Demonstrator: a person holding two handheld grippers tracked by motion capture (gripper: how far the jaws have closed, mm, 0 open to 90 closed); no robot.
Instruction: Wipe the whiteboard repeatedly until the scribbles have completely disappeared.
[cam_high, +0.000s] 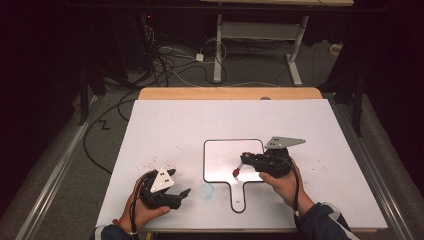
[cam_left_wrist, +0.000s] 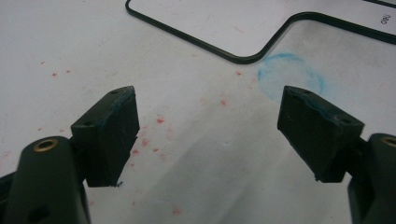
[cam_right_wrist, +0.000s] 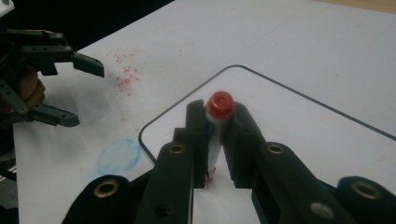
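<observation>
A white marker with a red cap (cam_right_wrist: 219, 105) stands between the jaws of my right gripper (cam_right_wrist: 219, 116), which is shut on it. In the high view the right gripper (cam_high: 244, 159) hovers over the small white board with a black rim (cam_high: 220, 150), and the marker (cam_high: 238, 167) slants down to the left. My left gripper (cam_high: 181, 182) rests at the table's near left, open with nothing between its pads (cam_left_wrist: 112, 126). From the right gripper view the left gripper (cam_right_wrist: 88, 95) stands open off to the left.
A white sheet (cam_high: 165, 125) covers the table, with red specks (cam_high: 152, 162) and a round blue smudge (cam_high: 206, 190) near the board's handle. The same blue smudge (cam_left_wrist: 290, 74) lies just past the left jaws. Cables and a desk frame sit on the floor beyond.
</observation>
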